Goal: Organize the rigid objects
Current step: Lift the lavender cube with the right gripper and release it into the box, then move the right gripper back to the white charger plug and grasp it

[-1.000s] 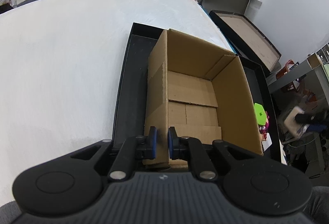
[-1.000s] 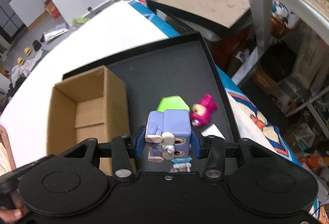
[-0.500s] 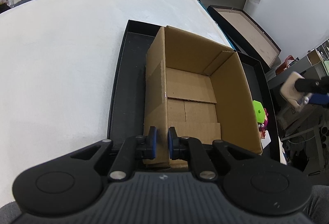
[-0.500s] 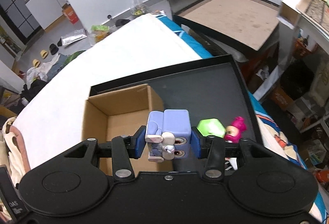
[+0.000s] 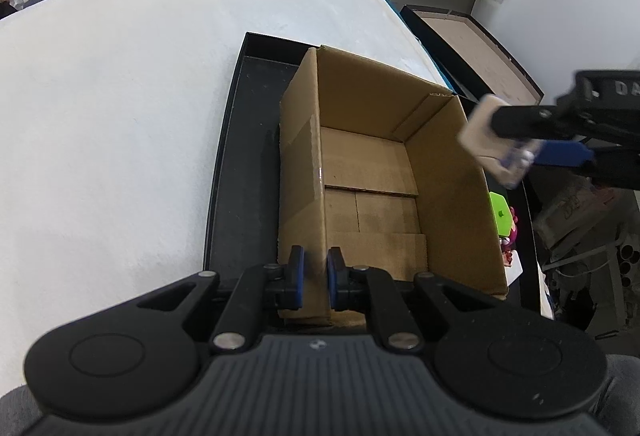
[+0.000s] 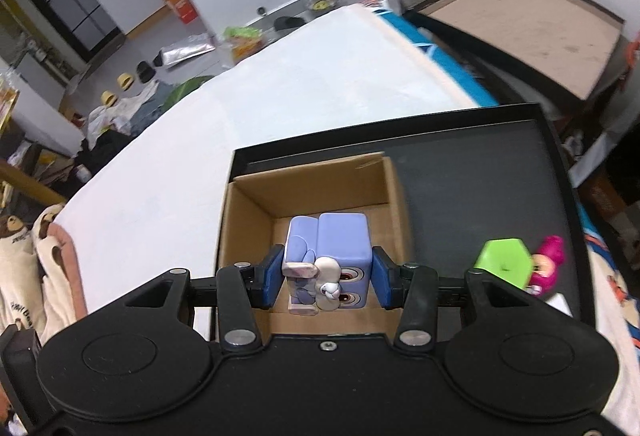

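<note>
White bed (image 5: pixel 120 124) w/ black tray (image 5: pixel 240 176) on it, open cardboard box (image 5: pixel 372 172) in tray, left gripper (image 5: pixel 314 273) fingers pinched on box's near wall, right gripper (image 6: pixel 326 276) fingers clamped on blue cube toy (image 6: pixel 332 252) above box, green block (image 6: pixel 503 262) & pink figure (image 6: pixel 550 264) in tray beside box.

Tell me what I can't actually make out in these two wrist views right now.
- Pink figure: mostly hidden behind the green hexagon block, right view; behind the cardboard box wall, left view.
- Blue cube toy: motion-blurred in the left view, face unreadable.
- Box floor under the toy: covered by it, right view.
- Box corner inside the left gripper: hidden by its pads.
</note>
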`<state>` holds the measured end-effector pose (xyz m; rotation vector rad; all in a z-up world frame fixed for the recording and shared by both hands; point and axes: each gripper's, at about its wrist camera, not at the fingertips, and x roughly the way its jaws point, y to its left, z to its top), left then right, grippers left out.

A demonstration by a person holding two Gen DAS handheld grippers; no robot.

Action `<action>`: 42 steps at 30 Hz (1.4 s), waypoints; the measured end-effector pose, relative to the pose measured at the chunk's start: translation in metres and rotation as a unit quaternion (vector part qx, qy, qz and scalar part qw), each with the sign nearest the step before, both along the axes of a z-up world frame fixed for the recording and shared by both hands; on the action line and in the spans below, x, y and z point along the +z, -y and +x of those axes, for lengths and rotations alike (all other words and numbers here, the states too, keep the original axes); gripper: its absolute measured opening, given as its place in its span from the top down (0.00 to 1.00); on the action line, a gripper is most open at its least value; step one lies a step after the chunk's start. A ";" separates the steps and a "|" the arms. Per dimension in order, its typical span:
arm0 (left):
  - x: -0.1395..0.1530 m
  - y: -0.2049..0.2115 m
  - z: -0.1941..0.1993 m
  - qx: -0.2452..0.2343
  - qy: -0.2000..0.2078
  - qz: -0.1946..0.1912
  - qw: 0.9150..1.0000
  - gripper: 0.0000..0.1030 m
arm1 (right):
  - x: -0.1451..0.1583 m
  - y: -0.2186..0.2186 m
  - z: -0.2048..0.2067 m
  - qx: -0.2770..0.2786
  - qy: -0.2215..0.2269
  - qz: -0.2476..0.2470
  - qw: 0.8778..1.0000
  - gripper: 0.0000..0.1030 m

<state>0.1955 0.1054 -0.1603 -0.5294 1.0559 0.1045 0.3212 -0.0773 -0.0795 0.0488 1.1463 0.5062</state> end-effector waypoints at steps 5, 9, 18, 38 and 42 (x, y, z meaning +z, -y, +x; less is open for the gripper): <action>0.000 -0.002 0.002 -0.004 -0.004 -0.004 1.000 0.90 | -0.012 -0.016 0.004 0.005 -0.013 0.008 1.000 0.57; 0.000 -0.002 0.004 -0.008 -0.008 -0.005 1.000 0.90 | -0.023 -0.030 0.008 0.012 -0.026 0.013 1.000 0.57; 0.000 -0.002 0.008 -0.016 -0.017 -0.006 1.000 0.90 | -0.040 -0.046 0.013 0.018 -0.042 0.009 0.999 0.57; 0.000 -0.002 0.009 -0.010 -0.019 0.002 1.000 0.90 | -0.007 0.019 0.020 -0.016 -0.058 0.066 0.996 0.51; 0.002 -0.001 0.008 -0.010 -0.019 0.008 1.000 0.90 | 0.001 0.043 0.018 -0.024 -0.046 0.064 0.997 0.50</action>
